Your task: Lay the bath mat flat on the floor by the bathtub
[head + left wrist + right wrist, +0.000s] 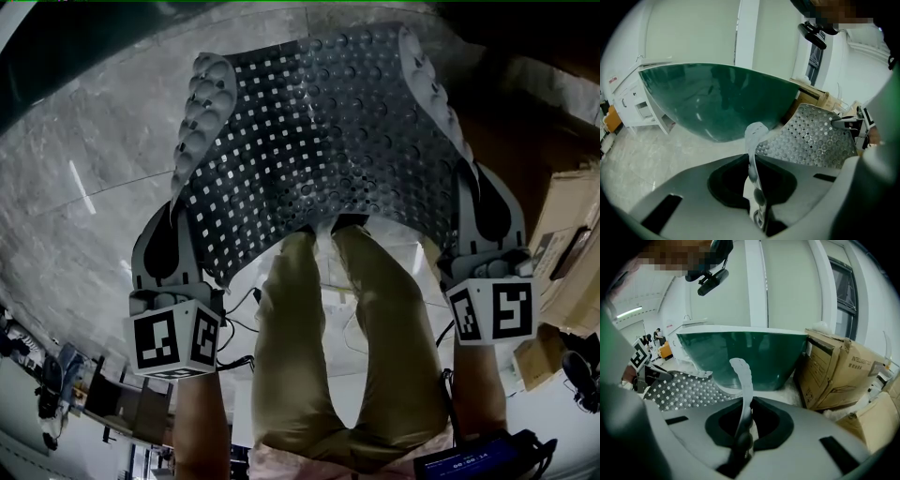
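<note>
Two opposite edges of the bath mat (pixel 328 141) are clamped tight — one in the left gripper (pixel 178 211), one in the right gripper (pixel 469 183) — with the mat spread between them.

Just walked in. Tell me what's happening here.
A person is holding a perforated bath mat spread out in front of their legs. The left tongs are shut on one side edge and the right tongs on the opposite edge. The dark green bathtub stands just ahead. The mat hangs between the tongs and is not yet flat on the floor.
</note>
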{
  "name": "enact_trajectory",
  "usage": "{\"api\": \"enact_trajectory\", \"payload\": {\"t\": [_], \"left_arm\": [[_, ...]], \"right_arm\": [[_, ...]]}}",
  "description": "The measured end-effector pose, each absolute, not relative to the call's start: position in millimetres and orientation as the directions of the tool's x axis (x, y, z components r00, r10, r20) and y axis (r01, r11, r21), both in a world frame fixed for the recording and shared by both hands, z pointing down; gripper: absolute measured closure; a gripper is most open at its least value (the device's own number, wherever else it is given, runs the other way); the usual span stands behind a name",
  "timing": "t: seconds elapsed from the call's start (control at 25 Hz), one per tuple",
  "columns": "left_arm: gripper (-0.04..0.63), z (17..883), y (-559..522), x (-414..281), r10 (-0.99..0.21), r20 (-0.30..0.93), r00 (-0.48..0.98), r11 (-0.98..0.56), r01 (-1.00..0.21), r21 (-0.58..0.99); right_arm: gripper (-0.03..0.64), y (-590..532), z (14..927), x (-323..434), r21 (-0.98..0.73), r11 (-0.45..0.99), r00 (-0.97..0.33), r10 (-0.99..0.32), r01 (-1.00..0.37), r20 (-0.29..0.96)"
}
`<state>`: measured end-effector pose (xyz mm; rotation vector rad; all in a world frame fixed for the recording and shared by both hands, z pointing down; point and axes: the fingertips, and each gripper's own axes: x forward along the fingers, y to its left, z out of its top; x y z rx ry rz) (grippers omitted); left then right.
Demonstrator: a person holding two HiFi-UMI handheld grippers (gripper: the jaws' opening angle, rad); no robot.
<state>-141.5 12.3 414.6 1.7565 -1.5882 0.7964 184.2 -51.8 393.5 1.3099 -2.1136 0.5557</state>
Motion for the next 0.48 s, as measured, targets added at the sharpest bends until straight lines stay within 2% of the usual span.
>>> {"api": "enact_trajectory", "payload": {"t": [0.48], "left_arm": [[0.558, 423.3, 9.0, -138.3, -0.607, 0.787, 0.109, -0.076, -0.994, 0.078]], "right_arm": [[0.586, -52.0, 396.6, 183.3, -0.033, 0.431, -0.337, -0.652, -0.902, 0.679]]}}
